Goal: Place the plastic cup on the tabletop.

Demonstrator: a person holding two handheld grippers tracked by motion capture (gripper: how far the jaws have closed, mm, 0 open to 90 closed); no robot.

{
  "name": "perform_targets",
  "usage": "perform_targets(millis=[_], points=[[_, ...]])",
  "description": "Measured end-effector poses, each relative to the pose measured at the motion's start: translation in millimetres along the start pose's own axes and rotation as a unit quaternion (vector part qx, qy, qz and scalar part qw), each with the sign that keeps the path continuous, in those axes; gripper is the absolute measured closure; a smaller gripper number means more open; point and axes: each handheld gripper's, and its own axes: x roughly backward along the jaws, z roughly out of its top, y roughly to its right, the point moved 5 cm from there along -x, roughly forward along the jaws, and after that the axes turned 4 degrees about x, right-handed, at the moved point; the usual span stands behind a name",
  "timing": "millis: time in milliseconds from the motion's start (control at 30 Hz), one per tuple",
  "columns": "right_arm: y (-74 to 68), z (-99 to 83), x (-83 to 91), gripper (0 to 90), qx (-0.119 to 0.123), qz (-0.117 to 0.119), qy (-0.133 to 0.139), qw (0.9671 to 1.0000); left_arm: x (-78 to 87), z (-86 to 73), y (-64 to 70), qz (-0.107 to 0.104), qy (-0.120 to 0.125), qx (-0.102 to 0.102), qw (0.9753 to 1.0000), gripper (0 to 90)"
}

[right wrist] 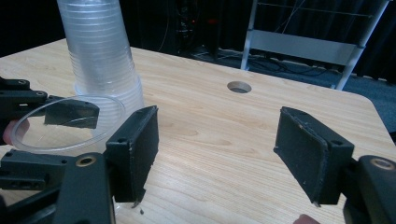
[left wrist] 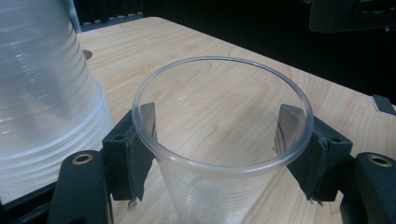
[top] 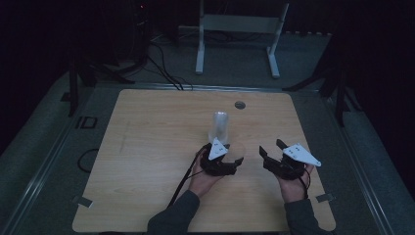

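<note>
On the wooden table (top: 147, 147) the left gripper (top: 230, 159) grasps 1 clear plastic cup (left wrist: 219, 154), upright with its mouth up; in the left gripper view the 2 black jaws press against opposite sides of the cup just under its rim, and the bare wood shows through the cup's wall. Just beside it, on the far side from the person, stands a stack of clear cups (top: 219, 127) turned mouth down on the table, its ribbed base wide and its top narrower; in the left gripper view the stack (left wrist: 42, 93) rises at the left edge, close to the left jaw, and I cannot tell whether they touch. The right gripper (top: 270, 149) is released, its 2 jaws spread wide with only table between them, and it sits near the held cup, on the person's right of it. In the right gripper view the held cup (right wrist: 65, 123) shows at the left, in front of the stack (right wrist: 100, 51). A round hole (top: 239, 105) lies in the tabletop beyond the stack, and a white metal frame (top: 240, 29) stands on the floor behind the table.
</note>
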Motion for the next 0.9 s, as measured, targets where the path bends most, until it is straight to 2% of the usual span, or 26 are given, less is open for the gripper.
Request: perform_targets(millis=[900], points=[[-0.4, -0.4, -0.3, 29.9, 0.000, 0.001, -0.001, 1.0000, -1.5, -9.5, -0.7, 0.002, -0.005, -0.005, 1.0000, 29.9]])
